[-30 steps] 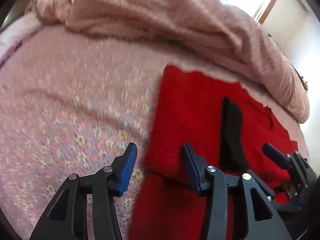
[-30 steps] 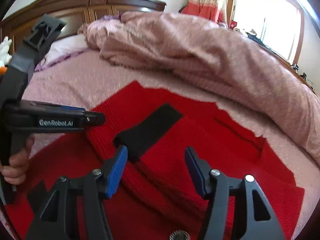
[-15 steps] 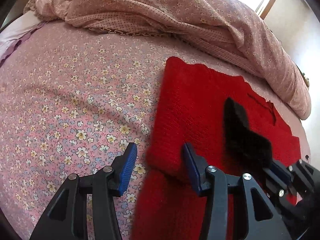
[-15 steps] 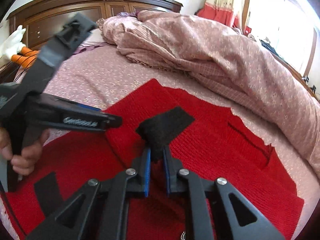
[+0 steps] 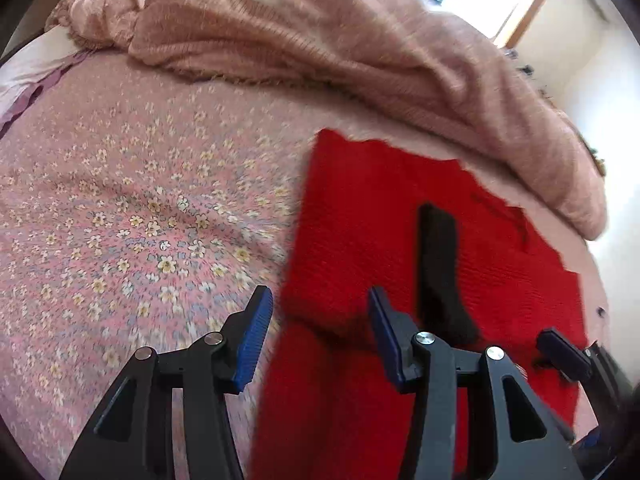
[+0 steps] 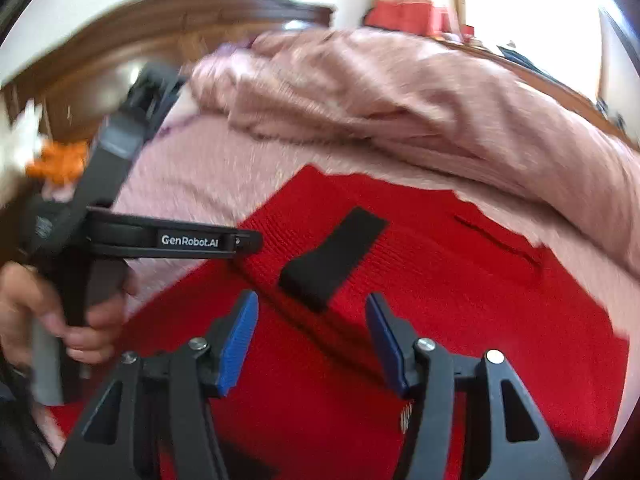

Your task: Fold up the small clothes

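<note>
Right wrist view: the right gripper (image 6: 310,340) has its jaws spread wide and empty. Just beyond them the red knitted garment (image 6: 440,280) lies on the bed, its black-cuffed sleeve (image 6: 334,258) folded inward; body folds look undone. Farther left, the left gripper (image 5: 316,336), likewise gaping and empty, reads "GenRobot.AI".

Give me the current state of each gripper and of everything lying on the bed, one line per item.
left gripper: open, holding nothing, over the garment's folded left edge.
right gripper: open, holding nothing, above the garment.
red knit garment: spread on the bed, one sleeve folded across its front.
black cuff: lying flat on the red knit, free of both grippers.
pink quilt: bunched up behind the garment.
floral bedsheet: lying flat.
</note>
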Motion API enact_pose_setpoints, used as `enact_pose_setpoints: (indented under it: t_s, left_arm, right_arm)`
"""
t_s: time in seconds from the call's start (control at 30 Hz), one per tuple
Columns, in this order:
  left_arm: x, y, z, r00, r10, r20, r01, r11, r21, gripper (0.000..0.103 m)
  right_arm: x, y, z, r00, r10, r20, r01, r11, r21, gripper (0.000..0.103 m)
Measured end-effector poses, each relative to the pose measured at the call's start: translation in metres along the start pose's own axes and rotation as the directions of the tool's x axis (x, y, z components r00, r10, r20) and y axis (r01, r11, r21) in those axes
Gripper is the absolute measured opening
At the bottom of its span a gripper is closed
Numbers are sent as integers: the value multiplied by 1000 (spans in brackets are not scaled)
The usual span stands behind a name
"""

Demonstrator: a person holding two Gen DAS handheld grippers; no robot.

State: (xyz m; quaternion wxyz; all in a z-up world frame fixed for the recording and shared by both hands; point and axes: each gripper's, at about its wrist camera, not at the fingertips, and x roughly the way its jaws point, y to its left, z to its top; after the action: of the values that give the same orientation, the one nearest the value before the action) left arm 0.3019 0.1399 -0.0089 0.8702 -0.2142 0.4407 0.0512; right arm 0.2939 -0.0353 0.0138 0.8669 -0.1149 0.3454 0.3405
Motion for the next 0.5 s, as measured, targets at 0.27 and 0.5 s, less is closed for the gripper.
enact_pose_setpoints:
  t_s: [0.27, 0.5]
  left_arm:
    - [-87, -13, -59, 987, -85, 134, 67, 989, 135, 43]
    - [-100, 29, -125, 1000, -23, 0, 22, 980, 196, 43]
  right_arm:
    - [-119, -39, -69, 991, -67, 118, 27, 950, 313, 74]
    - [-200, -78, -158, 977, -180, 118, 106, 880, 463, 77]
